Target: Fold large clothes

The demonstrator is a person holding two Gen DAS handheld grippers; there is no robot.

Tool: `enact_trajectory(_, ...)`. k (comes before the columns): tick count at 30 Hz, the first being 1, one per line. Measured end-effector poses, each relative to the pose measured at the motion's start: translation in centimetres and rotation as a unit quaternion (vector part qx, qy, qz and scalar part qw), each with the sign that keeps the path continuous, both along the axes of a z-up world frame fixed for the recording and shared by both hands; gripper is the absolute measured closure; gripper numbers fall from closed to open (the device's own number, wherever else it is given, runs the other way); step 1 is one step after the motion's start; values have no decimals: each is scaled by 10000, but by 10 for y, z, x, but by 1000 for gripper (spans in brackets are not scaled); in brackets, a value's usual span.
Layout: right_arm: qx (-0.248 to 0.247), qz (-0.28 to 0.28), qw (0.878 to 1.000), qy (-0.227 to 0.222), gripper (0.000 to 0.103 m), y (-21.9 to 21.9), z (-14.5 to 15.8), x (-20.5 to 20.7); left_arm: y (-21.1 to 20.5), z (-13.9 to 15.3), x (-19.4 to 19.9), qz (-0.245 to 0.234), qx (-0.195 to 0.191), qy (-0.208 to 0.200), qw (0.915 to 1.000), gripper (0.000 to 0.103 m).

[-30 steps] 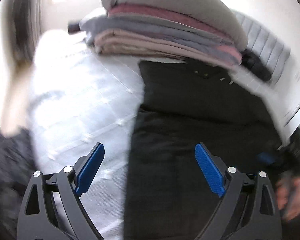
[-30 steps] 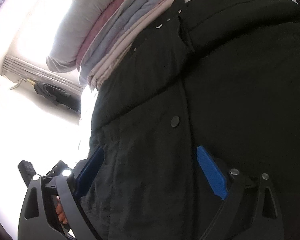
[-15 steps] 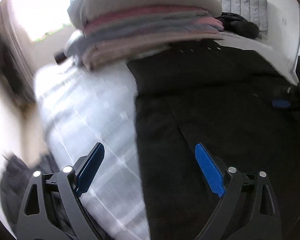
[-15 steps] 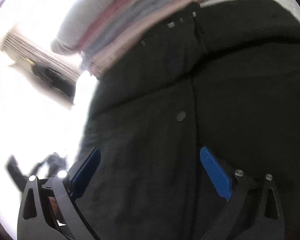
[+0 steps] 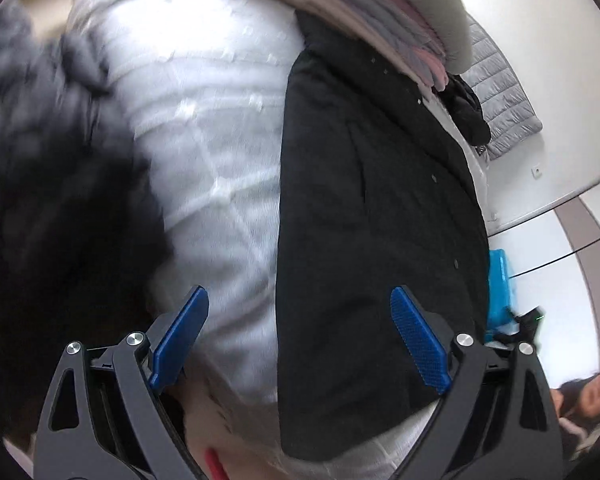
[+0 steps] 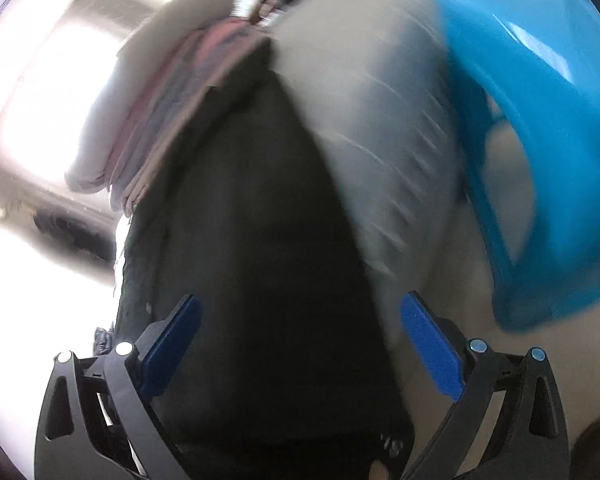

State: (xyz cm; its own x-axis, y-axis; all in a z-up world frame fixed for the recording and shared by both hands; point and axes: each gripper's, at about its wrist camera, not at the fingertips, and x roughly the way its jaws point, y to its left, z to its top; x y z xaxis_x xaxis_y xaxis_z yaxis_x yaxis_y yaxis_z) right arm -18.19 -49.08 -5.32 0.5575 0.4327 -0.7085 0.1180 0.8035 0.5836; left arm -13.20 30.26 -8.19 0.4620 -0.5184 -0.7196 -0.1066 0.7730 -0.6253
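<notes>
Black, one folded coat (image 5: 364, 216) lies ahead of two wide-open, empty grippers, left (image 5: 300, 340) and right (image 6: 300, 352); one clothes stack (image 5: 380, 12) lies beyond.

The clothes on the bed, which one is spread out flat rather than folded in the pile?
The black coat, lying open on the white quilt; the pink and grey items sit folded in the stack at its far end.

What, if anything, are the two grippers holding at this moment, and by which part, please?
Nothing is held. The left gripper and the right gripper both stand open above the black coat, which lies on the white quilt.
</notes>
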Motion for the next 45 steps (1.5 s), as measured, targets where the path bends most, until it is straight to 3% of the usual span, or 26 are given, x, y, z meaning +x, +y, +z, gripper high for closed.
enact_trajectory(3,532,-79,9985,121,7,-19,-34,-5,-8,-19,-8,-84,-579,210,9981,14)
enact_trajectory(5,635,-123,9977,192,7,-24,-50,-4,-13,-31,-10,-56,-787,374,9962,14)
enact_trajectory(8,1253,-42,9919,216,7,-25,-70,3,-22,-47,-17,-52,-1109,541,9923,14)
enact_trajectory(17,2352,347,9713,-40,9,-14,-94,4,-38,-43,-29,-131,-1180,490,9917,10)
enact_trajectory(18,2310,391,9721,-74,12,-12,-94,2,-41,-39,-30,-175,-1082,455,9929,10)
enact_trajectory(19,2297,470,9721,-89,25,-10,-93,1,-45,-38,-32,-211,-983,416,9941,12)
enact_trajectory(20,2272,500,9725,-82,46,-9,-93,1,-44,-35,-33,-235,-901,399,9949,15)
enact_trajectory(21,2247,509,9731,-74,55,-7,-91,-3,-46,-33,-34,-255,-760,414,9959,28)
enact_trajectory(23,2266,553,9723,-167,85,-8,-89,-6,-47,-30,-35,-229,-501,449,9975,44)
enact_trajectory(25,2211,567,9731,-307,88,-10,-83,-10,-43,-27,-37,-124,-527,445,9975,75)
enact_trajectory(28,2295,511,9703,-573,90,-12,-71,-16,-34,-20,-43,5,-886,328,9955,93)
enact_trajectory(31,2383,483,9670,-765,88,-17,-61,-22,-37,-11,-42,-76,-867,211,9960,93)
enact_trajectory(33,2553,445,9640,-588,69,-20,-69,-17,-38,-14,-40,-138,-975,224,9949,93)
enact_trajectory(34,2550,320,9653,-466,44,-23,-76,-15,-36,-17,-39,-105,-1065,287,9938,91)
enact_trajectory(35,2499,217,9673,-383,35,-27,-81,-13,-34,-21,-39,-59,-1172,343,9925,88)
enact_trajectory(37,2590,116,9654,-293,36,-32,-94,-9,-34,-28,-40,-46,-1311,442,9904,63)
enact_trajectory(39,2774,117,9605,-200,36,-32,-102,-6,-36,-31,-40,-40,-1368,464,9895,54)
enact_trajectory(41,2709,215,9623,-92,36,-29,-106,-2,-39,-32,-39,-39,-1326,473,9900,51)
enact_trajectory(42,2709,287,9622,-46,41,-27,-109,-1,-41,-31,-38,-31,-1292,490,9904,51)
enact_trajectory(43,2714,383,9617,-65,67,-25,-109,0,-43,-30,-38,-52,-1224,495,9912,51)
enact_trajectory(44,2696,440,9619,-139,82,-23,-107,0,-44,-28,-37,-72,-1149,491,9921,52)
enact_trajectory(45,2678,437,9622,-234,85,-23,-105,-1,-45,-26,-37,-69,-1021,477,9936,68)
